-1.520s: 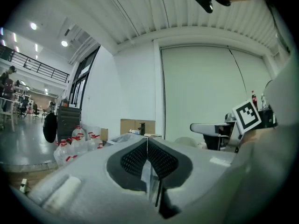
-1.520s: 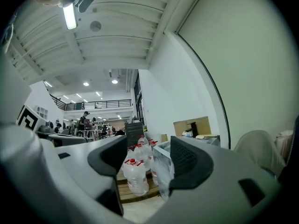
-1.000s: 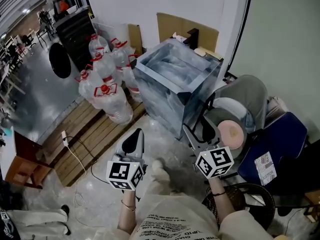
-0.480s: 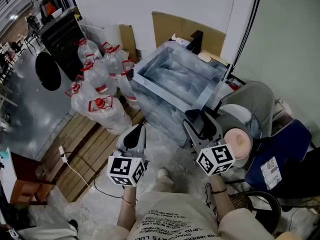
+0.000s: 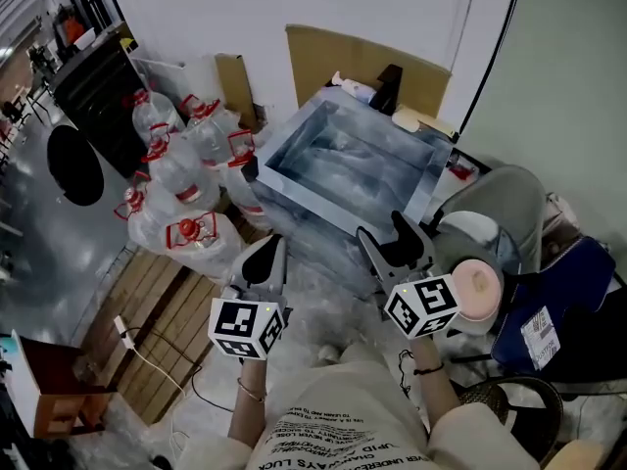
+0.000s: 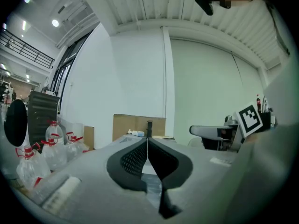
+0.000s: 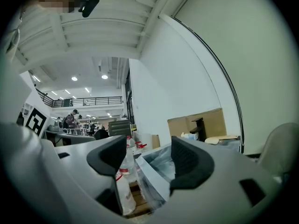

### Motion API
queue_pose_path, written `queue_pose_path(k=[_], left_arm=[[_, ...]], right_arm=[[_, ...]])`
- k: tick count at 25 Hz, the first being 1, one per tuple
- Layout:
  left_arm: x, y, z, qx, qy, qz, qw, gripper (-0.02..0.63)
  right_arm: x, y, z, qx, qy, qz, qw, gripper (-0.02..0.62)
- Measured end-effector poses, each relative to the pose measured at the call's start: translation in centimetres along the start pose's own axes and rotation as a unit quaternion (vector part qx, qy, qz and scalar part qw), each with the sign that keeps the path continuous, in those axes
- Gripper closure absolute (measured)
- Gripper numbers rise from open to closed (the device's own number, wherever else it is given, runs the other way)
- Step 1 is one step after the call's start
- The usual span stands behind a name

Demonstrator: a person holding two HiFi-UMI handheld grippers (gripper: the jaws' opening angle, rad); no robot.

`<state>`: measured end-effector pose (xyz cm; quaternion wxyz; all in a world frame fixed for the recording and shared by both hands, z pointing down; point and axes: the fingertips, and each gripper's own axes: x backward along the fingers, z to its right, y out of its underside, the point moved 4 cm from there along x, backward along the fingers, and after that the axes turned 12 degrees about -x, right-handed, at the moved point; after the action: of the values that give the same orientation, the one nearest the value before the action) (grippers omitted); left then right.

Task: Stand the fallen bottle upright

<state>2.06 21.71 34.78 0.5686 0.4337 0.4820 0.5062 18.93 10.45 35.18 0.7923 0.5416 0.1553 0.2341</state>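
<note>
Far left, a cluster of clear water jugs (image 5: 181,169) with red caps stands beside a wooden pallet (image 5: 162,326) on the floor. Next comes the left tool (image 5: 269,253), held low in front of the person. Its own view shows the two dark jaws pressed flat together with nothing between them.

Moving across, a big film-wrapped tank (image 5: 438,179) fills the middle of the head view. And there's the fallen bottle (image 5: 355,87)! It's small and white, lying on its side at the tank's far edge, right in front of a cardboard sheet (image 5: 333,52). A black upright block (image 5: 390,86) stands just beside it. The bottle is well apart from both tools, with the whole tank between it and them.

On to the right tool (image 5: 385,235), hovering near the tank's near corner. Its jaws stand wide apart and grip nothing. In its own view only the distant jugs and the tank's wrapped corner show through the gap.

Further right sits a grey chair (image 5: 505,199), and beyond that a blue bag (image 5: 563,282) at the edge of the head view.
</note>
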Motion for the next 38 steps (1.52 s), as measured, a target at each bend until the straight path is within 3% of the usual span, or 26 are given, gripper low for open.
queue_pose_path(k=[14,24,32,38], left_arm=[[-4.8,1.8,-4.1,0.018,0.013,-0.001,0.9997,0.580],[-12.2,2.4,-9.4,0.027,0.031,-0.006,0.9991,0.580],[-19.7,2.1,-13.5,0.029,0.056,-0.014,0.9979,0.580],[-24.3,1.7,-15.0,0.021,0.084,-0.020,0.9960,0.580]], right_arm=[[-5.6,0.5,1.9,0.000,0.020,-0.001,1.000,0.311],[-14.3,-0.2,4.6,0.003,0.034,-0.005,0.999,0.311],[-21.1,-1.3,8.4,0.014,0.082,-0.029,0.996,0.311],[-25.3,-2.2,10.5,0.016,0.094,-0.034,0.995,0.311]])
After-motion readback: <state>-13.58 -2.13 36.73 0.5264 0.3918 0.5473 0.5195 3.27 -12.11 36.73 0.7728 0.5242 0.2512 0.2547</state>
